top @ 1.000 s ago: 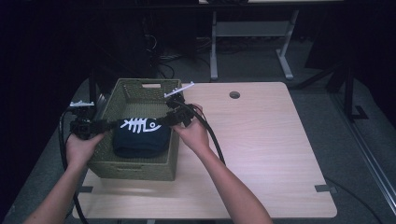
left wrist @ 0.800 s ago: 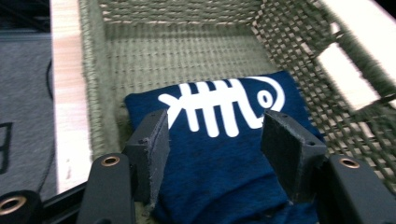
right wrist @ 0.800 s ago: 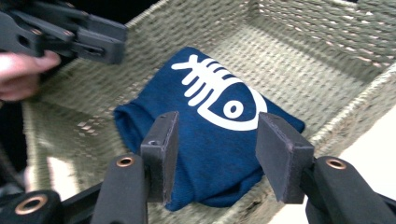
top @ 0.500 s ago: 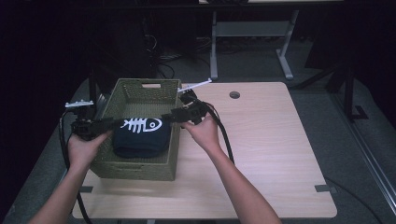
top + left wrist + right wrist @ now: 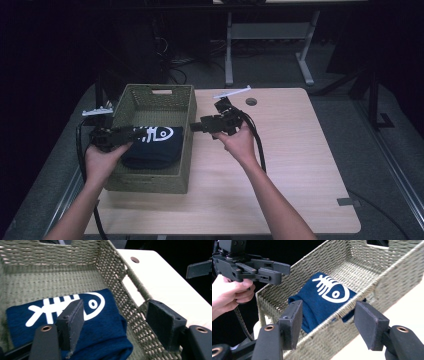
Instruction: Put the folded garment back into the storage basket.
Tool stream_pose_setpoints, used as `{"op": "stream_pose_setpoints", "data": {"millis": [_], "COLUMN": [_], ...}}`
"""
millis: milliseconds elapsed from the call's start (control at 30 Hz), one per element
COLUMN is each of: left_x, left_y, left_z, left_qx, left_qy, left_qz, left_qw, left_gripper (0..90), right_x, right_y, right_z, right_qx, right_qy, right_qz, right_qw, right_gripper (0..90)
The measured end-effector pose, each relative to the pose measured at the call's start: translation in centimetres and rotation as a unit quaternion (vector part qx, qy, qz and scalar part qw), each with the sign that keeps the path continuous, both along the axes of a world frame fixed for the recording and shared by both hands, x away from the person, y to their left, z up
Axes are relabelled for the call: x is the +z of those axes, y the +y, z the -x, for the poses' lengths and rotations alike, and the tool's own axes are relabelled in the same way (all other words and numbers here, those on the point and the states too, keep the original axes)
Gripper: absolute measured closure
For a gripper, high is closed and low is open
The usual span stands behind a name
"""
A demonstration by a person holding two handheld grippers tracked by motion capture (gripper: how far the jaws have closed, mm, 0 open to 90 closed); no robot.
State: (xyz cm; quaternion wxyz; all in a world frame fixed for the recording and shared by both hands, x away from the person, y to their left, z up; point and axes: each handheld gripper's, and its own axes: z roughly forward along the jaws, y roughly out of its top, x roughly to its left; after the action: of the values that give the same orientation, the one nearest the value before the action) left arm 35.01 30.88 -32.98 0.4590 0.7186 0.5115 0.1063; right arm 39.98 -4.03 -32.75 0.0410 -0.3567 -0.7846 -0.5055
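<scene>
While a folded navy cloth (image 5: 150, 145) printed with a white fish skeleton lies flat on the floor of a woven basket (image 5: 155, 180), toward the basket's near end, a person works 2 hand-held grippers around it at a pale wooden table (image 5: 300, 165). Seen from the high view, the left gripper (image 5: 131, 132) reaches in over the basket's left wall and hovers just above the cloth's left edge; its own view shows the jaws spread wide with nothing between them, the right jaw standing over the basket's handle-slot wall. The right gripper (image 5: 196, 127) sits outside the basket, just beside its right wall, jaws pointing left at the cloth; its view shows them equally wide apart and empty, framing the rim with the cloth beyond. The cloth's long axis runs left to right across the basket, along the line of the fish print, so each gripper faces 1 short end. The left gripper is plainly the nearer, already above the fabric, while the right is separated from it by the wall and would have to rise over the rim before it could come down on the cloth. Judged from this layout, any next grasp turns on that wall: the left hand can simply drop, the right must clear woven fibre first
</scene>
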Motion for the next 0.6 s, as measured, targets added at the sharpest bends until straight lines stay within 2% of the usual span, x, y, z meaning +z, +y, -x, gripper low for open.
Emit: {"op": "stream_pose_setpoints", "data": {"millis": [367,600], "left_x": [0.4,0.5], "left_y": [-2.4,-4.3], "left_z": [0.1,0.2], "left_qx": [-0.017,-0.036], "left_qy": [-0.004,-0.005], "left_qz": [0.013,0.026], "left_qw": [0.9998,0.999], "left_gripper": [27.9,27.8], "right_x": [0.2,-0.4], "right_y": [-3.7,-6.3], "right_z": [0.8,1.3], "right_qx": [-0.016,-0.026], "right_qy": [-0.002,-0.004], "right_qz": [-0.009,-0.014], "right_qw": [0.9998,0.9996], "right_gripper": [37.7,37.2]}}
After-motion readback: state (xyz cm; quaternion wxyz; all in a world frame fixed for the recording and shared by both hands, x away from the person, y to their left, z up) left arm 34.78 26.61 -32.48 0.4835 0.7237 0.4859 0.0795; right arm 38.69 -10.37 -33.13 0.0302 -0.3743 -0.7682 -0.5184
